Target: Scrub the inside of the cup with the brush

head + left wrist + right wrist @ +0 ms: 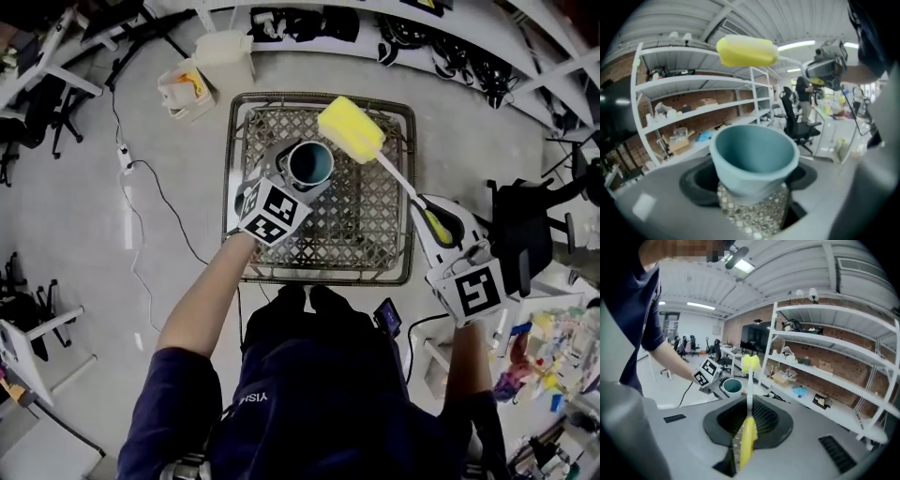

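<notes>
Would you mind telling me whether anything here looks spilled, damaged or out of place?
Nothing stands out. The left gripper holds the cup intact, the right gripper holds the brush, and its sponge head hangs clear of the cup.

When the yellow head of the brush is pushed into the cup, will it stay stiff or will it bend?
The brush has a spongy-looking head, so it probably squashes against the cup wall. Its thin white stem may flex a little. The right gripper grips only the handle end, so the head could wobble.
</notes>
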Available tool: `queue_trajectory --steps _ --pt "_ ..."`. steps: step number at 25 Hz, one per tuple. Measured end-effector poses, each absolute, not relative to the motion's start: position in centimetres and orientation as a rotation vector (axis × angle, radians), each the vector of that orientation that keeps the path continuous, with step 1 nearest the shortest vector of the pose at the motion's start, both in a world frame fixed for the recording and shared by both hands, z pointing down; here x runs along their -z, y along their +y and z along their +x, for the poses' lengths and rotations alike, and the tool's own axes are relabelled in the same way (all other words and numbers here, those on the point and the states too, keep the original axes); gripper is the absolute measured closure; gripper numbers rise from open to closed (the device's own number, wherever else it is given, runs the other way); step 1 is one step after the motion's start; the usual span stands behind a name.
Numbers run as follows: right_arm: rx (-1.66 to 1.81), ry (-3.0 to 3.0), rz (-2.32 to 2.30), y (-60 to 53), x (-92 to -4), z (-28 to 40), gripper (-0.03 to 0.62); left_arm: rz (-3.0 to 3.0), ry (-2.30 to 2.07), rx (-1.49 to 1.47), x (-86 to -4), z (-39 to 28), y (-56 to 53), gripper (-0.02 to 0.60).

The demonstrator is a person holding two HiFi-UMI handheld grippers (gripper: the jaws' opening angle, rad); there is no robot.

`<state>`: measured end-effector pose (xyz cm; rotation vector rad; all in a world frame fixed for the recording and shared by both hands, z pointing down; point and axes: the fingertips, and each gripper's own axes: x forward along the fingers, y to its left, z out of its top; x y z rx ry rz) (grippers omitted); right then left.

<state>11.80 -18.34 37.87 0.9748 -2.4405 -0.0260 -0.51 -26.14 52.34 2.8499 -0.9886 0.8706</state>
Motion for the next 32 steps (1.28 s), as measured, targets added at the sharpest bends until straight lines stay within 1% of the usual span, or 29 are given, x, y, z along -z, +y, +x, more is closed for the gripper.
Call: queue_trajectory --steps 7,16,23,32 --pt "0.426 -2.104 0.745 -17.4 -35.2 11.0 0.562 2.877 -1.042 -1.051 -48.4 -2.3 -26.5 0.195" --pt "0.763 -1.761 0.546 -17.7 -32.9 8.2 0.562 2.854 -1.116 -1.305 -45.8 -4.6 -27.7 0.195" --pt "0.94 -1.568 0.419 -18.2 -32.0 5.9 0.562 2.825 -1.116 -1.471 -45.3 -5.2 -27.3 0.195" --pt "1.043 -1.437 0.266 -18.5 -34.2 2.8 0.562 2.831 -1.032 -1.641 -46.1 -4.5 -26.2 0.195"
